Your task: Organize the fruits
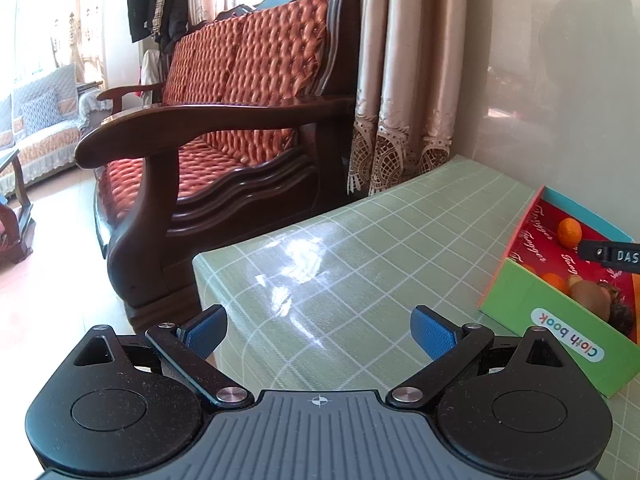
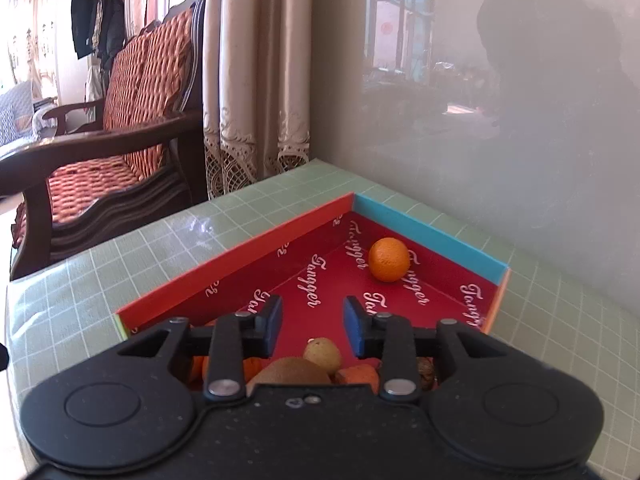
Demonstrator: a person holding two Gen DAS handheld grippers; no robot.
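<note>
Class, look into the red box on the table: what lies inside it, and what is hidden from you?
Inside the box: one orange alone at the far corner; nearer, a kiwi, a yellowish fruit and more orange pieces. The right hand-held gripper covers the rest of that pile.

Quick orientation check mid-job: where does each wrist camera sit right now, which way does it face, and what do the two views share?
Left wrist: behind the open left gripper, low over the green checked tablecloth, facing the wooden sofa; the right gripper's tip shows at the right edge.
Right wrist: behind the open right gripper, above the red-lined cardboard box, facing the wall.
Shared: the box, the lone orange mandarin, piled fruit, sofa, curtain.
</note>
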